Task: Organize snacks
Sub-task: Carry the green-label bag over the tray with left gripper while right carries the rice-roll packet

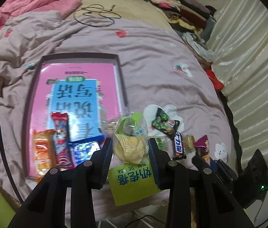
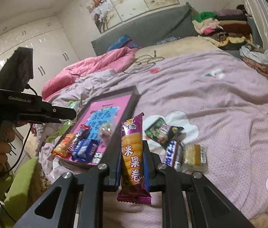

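Holding snacks just right of the tray (image 1: 121,79), the left gripper (image 1: 130,150) is pinching a slippery yellow-green bag (image 1: 129,146), the right gripper (image 2: 132,155) a purple roll (image 2: 132,152); either is risking slipping out.

We see a soft, matt, creased cloth quilt (image 1: 152,60) under everything, and on it a tray (image 1: 121,87) with dull dark walls and a glossy pink printed sheet (image 1: 77,72) lining its floor. The wrappers in the tray's near end are shiny plastic film: orange (image 1: 40,152), red (image 1: 60,142) and blue (image 1: 84,150). The left gripper (image 1: 130,148), matt black plastic with ribbed pads and bright metal pins, pinches a clear crinkly bag (image 1: 129,144), while the right gripper (image 2: 131,163) of the same make pinches a glossy purple foil pack (image 2: 133,152) beside the tray.
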The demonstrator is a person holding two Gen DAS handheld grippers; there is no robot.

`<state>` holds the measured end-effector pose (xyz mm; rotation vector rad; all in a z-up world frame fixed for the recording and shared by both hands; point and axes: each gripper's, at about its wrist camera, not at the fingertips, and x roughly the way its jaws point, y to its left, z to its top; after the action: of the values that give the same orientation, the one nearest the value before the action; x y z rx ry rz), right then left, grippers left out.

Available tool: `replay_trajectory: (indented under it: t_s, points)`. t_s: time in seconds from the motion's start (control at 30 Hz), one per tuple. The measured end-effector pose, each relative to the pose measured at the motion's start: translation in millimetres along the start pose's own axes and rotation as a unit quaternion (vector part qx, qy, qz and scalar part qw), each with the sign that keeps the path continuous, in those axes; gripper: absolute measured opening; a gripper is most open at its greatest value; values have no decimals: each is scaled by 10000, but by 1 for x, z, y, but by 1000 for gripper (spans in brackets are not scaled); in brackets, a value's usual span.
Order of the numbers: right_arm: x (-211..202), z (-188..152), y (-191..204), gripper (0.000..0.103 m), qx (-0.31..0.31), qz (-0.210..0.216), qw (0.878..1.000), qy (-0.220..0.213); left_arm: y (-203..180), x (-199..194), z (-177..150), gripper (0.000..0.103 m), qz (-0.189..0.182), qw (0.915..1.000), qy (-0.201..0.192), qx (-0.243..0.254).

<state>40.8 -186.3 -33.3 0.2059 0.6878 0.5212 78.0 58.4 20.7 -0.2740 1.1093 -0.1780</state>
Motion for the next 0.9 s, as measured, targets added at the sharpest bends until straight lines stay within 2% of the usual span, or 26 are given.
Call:
replay_trajectory:
  t_s: [0.43,0.9]
  points:
    - [8,5,33,19,-253,172,9995,13,56,-26,-4,39,249,9982,-276,-462]
    - [32,13,73,19,-419,433,9980,169,86,-28,-10,39,416,9962,-420,-632]
